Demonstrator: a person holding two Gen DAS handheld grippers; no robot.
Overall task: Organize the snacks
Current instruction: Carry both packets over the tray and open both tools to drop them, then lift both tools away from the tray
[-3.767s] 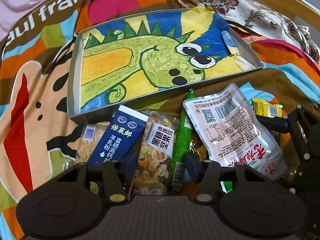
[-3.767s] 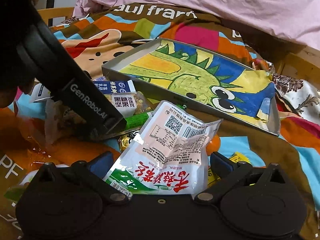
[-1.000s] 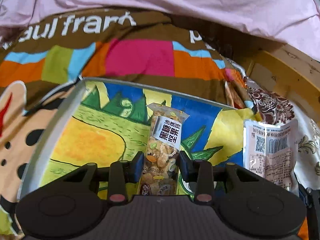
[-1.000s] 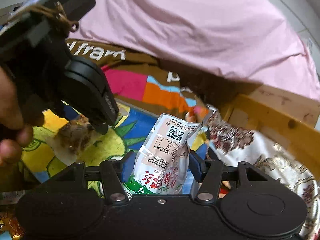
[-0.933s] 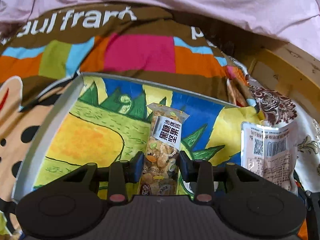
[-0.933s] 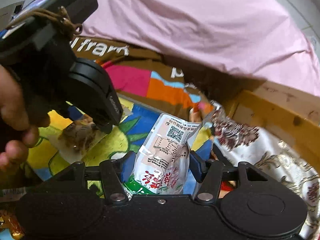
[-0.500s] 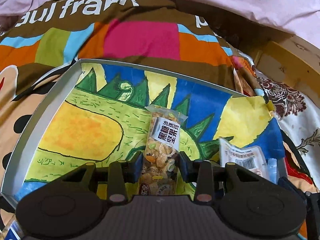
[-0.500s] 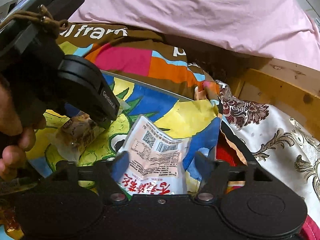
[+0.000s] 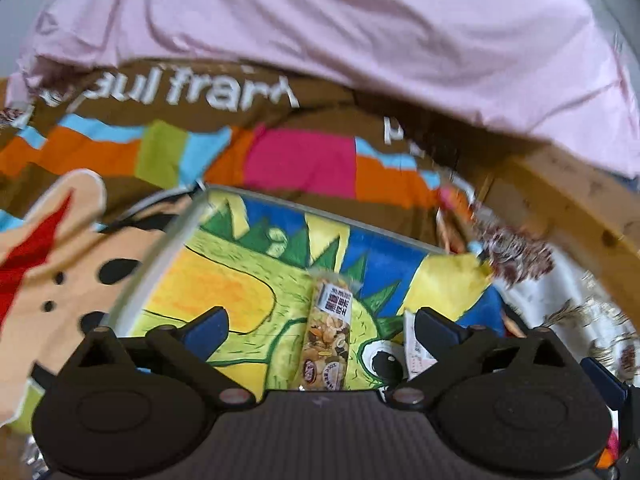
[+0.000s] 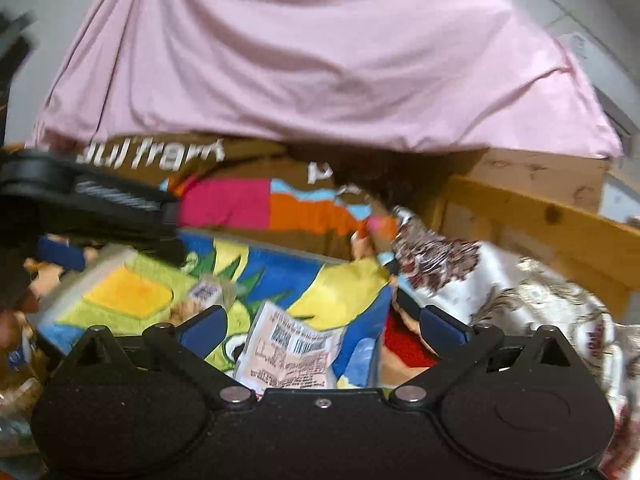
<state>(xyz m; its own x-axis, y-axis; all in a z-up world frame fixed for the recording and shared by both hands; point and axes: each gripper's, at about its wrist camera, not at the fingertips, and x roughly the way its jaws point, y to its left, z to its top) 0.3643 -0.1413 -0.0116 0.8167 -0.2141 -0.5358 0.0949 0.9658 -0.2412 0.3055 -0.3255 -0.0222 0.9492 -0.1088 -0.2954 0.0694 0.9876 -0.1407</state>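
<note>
A: Left gripper (image 9: pixel 320 322), what's it doing?

B: Its jaws are standing wide apart, gripping nothing. The nut bar (image 9: pixel 327 338) is lying flat in the metal tray (image 9: pixel 160 248), right between the blue fingertips (image 9: pixel 208 326) but touching neither. It's sitting lengthwise on the green dinosaur drawing (image 9: pixel 256 276) that lines the tray floor.

A: Right gripper (image 10: pixel 322 326)?

B: Also spread wide, nothing pinched. The white snack pouch (image 10: pixel 290 354), barcode side up, is lying in the tray's right end, below and between the fingers, clear of both pads. The lower edge of the pouch is hiding behind the gripper body.

A: Is the pouch showing in the left wrist view too?

B: Only a sliver of it, just beside the right finger, near the dinosaur's eye.

A: Is the left tool showing in the right wrist view?

B: Yes, it's blurring across the left side as a black shape over the tray's far-left part. The nut bar is sitting beneath it, fuzzy.

A: Surroundings?

B: The tray is resting on a multicolour blanket (image 9: pixel 300 160) with white lettering. A pink sheet (image 10: pixel 320 60) is bunching up behind it, and a wooden bed frame (image 10: pixel 560 224) is running along the right. A floral cloth (image 10: pixel 500 280) is lying beside the tray's right end. Both frames are motion-blurred.
</note>
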